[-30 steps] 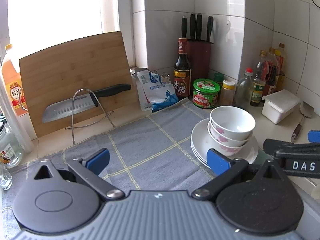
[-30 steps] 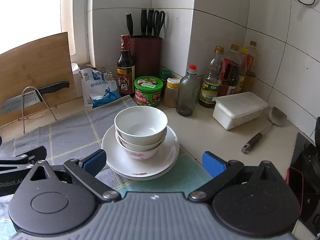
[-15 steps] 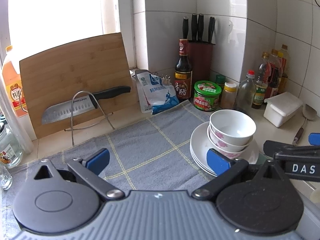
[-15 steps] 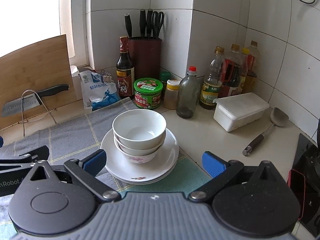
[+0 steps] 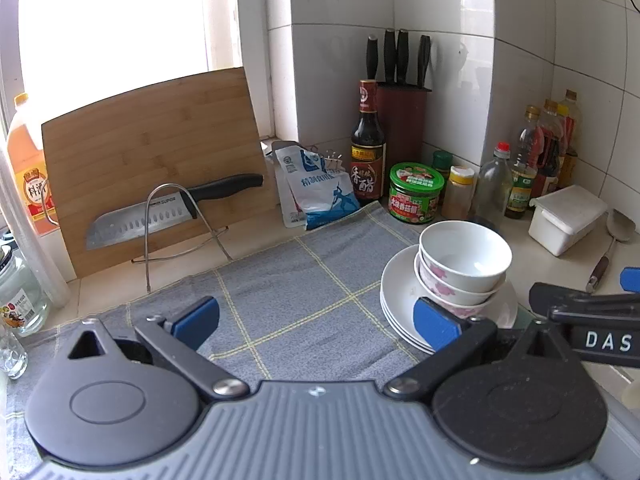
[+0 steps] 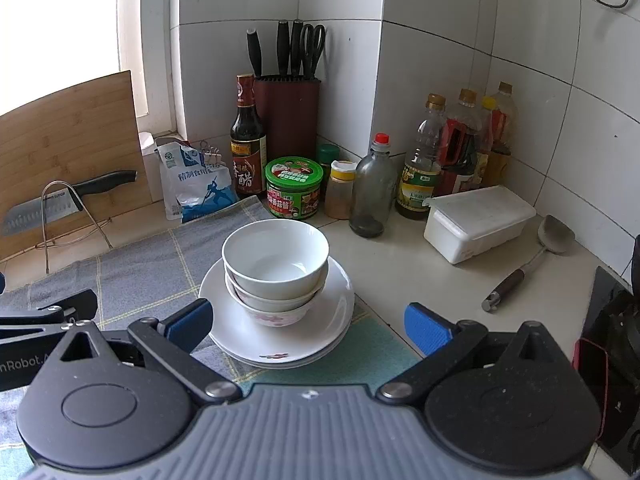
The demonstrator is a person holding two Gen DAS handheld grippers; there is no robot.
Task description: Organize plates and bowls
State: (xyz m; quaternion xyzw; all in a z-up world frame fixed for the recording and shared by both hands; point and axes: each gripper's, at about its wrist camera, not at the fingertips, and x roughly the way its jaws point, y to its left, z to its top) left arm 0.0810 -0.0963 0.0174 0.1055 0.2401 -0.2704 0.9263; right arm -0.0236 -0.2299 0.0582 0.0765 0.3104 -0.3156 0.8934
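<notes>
Two white bowls point(image 6: 276, 264) are nested, the lower one flowered, on a stack of white plates point(image 6: 328, 320) at the edge of a grey checked cloth point(image 5: 288, 292). The same bowls point(image 5: 464, 256) and plates point(image 5: 396, 300) show in the left wrist view at the right. My right gripper point(image 6: 308, 324) is open and empty, just in front of the plates. My left gripper point(image 5: 316, 318) is open and empty over the cloth, left of the stack, with its right pad point(image 5: 434, 322) in front of the plates.
A cleaver on a wire rack point(image 5: 160, 216) leans on a bamboo board point(image 5: 148, 152). A salt bag point(image 5: 316, 188), vinegar bottle point(image 6: 248, 148), knife block point(image 6: 288, 116), green jar point(image 6: 294, 188), oil bottles point(image 6: 460, 148), white box point(image 6: 476, 220) and ladle point(image 6: 528, 260) line the wall.
Both grippers have drawn back slightly and risen; the bowl and plate stack sits a little farther off in both views. Nothing was grasped or moved.
</notes>
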